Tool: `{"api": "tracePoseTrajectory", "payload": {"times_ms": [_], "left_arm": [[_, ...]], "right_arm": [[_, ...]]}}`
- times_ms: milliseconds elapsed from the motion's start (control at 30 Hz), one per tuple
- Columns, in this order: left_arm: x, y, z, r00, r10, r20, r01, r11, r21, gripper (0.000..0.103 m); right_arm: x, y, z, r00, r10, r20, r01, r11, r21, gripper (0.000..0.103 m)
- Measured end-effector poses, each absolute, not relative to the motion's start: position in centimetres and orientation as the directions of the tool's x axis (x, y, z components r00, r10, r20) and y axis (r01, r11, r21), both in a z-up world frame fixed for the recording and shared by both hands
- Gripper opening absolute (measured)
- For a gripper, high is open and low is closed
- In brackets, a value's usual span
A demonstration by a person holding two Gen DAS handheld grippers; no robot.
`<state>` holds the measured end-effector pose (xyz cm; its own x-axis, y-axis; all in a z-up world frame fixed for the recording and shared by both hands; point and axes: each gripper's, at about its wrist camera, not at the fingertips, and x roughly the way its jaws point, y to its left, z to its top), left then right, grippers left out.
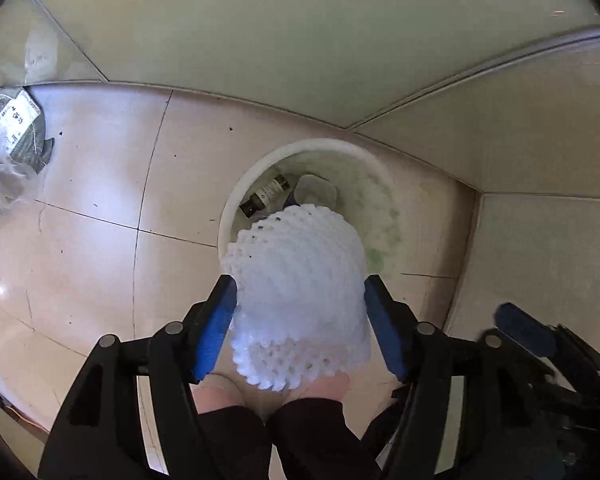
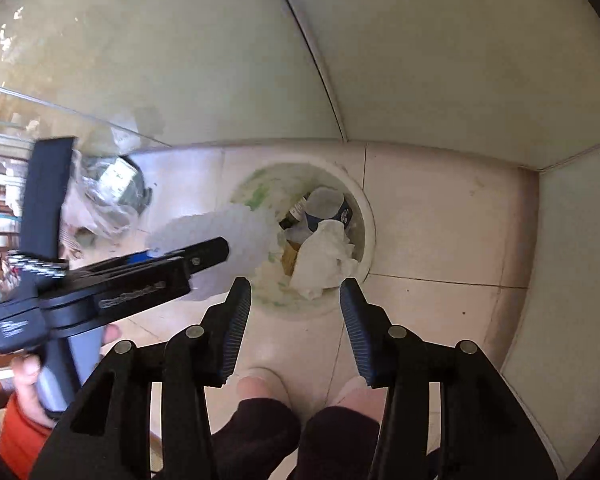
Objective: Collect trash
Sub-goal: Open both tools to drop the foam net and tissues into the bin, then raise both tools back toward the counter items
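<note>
My left gripper [image 1: 300, 284] is shut on a white foam fruit net [image 1: 300, 292] and holds it above the near rim of a white round trash bin [image 1: 236, 200]. The bin holds a dark bottle [image 1: 266, 194], a cup and crumpled paper. In the right wrist view the bin [image 2: 366, 208] sits just ahead, with white crumpled tissue [image 2: 324, 256] and the bottle [image 2: 296, 212] inside. My right gripper [image 2: 296, 292] is open and empty, above the bin's near edge. The left gripper [image 2: 204, 252] with the net [image 2: 228, 236] shows at left.
A pile of clear plastic wrap and a grey bag with a label [image 1: 14, 136] lies on the tiled floor at left, also in the right wrist view [image 2: 112, 192]. Pale walls meet in a corner behind the bin. The person's feet [image 2: 264, 388] stand below the grippers.
</note>
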<state>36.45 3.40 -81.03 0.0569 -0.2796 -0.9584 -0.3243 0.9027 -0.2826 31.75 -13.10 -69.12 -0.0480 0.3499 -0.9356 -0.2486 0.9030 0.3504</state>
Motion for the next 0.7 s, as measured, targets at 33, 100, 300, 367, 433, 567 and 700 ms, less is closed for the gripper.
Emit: {"api": "tracePoseTrajectory", "payload": {"times_ms": [33,100,300,367,433,567,700], "left_arm": [[36.4,3.2,-80.3,0.055,-0.277,-0.959,-0.317,0.906,-0.280,0.065],[36.2,3.1,-79.2,0.051,-0.271,-0.961,-0.302,0.913,-0.273,0.065],[34.9,2.8,-72.8,0.055,-0.254,-0.966,-0.280,0.924,-0.260,0.065],[34.2,2.9,-69.5,0.063,-0.229,-0.971,-0.272,0.932,-0.238,0.065],[33.4,3.3,-65.3,0.092,-0.198,-0.976,-0.259,0.942,-0.215,0.065],[32.1,4.1,-55.7,0.170,-0.144,-0.975,-0.233,0.955,-0.182,0.065],[30.9,5.4,-45.2,0.274,-0.091,-0.957,-0.206,0.967,-0.151,0.065]], "right_arm": [[31.6,-13.3,-67.9,-0.037,0.353,-0.935,-0.245,0.904,0.351,0.043],[31.6,-14.0,-65.8,-0.015,0.355,-0.935,-0.243,0.905,0.348,0.043],[31.3,-14.5,-58.9,0.044,0.350,-0.936,-0.231,0.915,0.332,0.043],[31.1,-14.6,-56.2,0.058,0.354,-0.934,-0.224,0.916,0.333,0.043],[31.1,-14.8,-53.0,0.076,0.360,-0.930,-0.222,0.915,0.336,0.043],[31.0,-15.0,-45.8,0.138,0.359,-0.923,-0.227,0.919,0.324,0.043],[30.5,-15.4,-37.6,0.227,0.372,-0.900,-0.225,0.919,0.323,0.043]]}}
